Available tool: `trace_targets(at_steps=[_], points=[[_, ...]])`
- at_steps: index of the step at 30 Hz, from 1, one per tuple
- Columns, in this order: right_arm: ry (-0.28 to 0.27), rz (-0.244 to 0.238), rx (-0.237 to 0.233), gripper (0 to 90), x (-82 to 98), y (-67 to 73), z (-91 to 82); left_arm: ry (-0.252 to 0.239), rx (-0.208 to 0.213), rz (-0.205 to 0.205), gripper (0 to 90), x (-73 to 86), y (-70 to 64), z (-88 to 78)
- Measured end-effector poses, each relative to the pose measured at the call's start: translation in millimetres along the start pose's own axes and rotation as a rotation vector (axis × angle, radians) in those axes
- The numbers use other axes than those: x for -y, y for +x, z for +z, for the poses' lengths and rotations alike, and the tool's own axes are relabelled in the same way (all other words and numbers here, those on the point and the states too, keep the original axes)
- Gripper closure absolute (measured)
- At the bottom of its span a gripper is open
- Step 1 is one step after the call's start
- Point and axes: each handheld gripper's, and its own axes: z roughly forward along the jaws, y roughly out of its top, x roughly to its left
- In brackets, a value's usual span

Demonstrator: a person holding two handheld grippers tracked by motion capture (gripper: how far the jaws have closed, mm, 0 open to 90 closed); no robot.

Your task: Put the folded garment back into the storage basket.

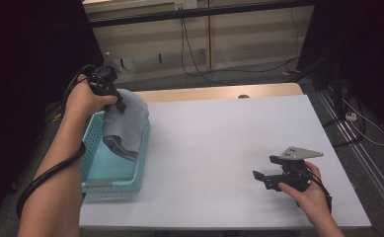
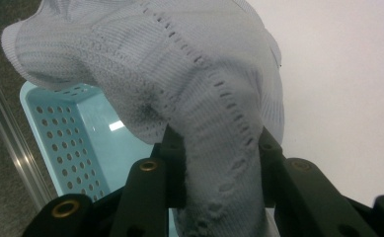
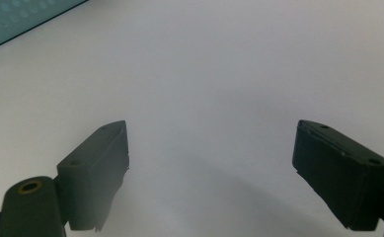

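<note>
A fold of a grey knitted garment [image 2: 199,98] is pinched between the pads of the left gripper [image 2: 219,163], the cloth hanging with its long axis downward over the far end of the turquoise perforated basket [image 1: 111,170], directly beneath. The right gripper [image 1: 264,177] is rested on the white table [image 1: 219,148], well apart, jaws spread and empty.

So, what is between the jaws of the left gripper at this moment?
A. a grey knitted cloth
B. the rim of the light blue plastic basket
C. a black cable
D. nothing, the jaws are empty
A: in the left gripper view the jaws of the left gripper press on a bunched part of the grey knitted cloth, which hangs above the light blue perforated plastic basket.
</note>
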Motion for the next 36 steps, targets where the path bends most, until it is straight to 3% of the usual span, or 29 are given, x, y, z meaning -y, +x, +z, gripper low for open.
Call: trace_targets(at_steps=[11,20,29,36], points=[[0.004,-0.001,-0.003,14.3,0.0,0.2,0.0,0.024,-0.011,-0.014,67.6,8.8,8.5,16.3],[0.003,-0.003,-0.002,14.3,0.0,1.2,0.7,0.029,0.007,-0.04,67.6,20.9,16.5,23.0],[0.008,-0.003,-0.004,14.3,0.3,1.6,1.3,0.051,0.027,-0.035,67.5,28.8,18.0,33.0],[0.01,-0.007,-0.006,14.3,0.2,2.3,1.7,0.05,0.032,-0.073,67.5,37.2,24.8,38.6]])
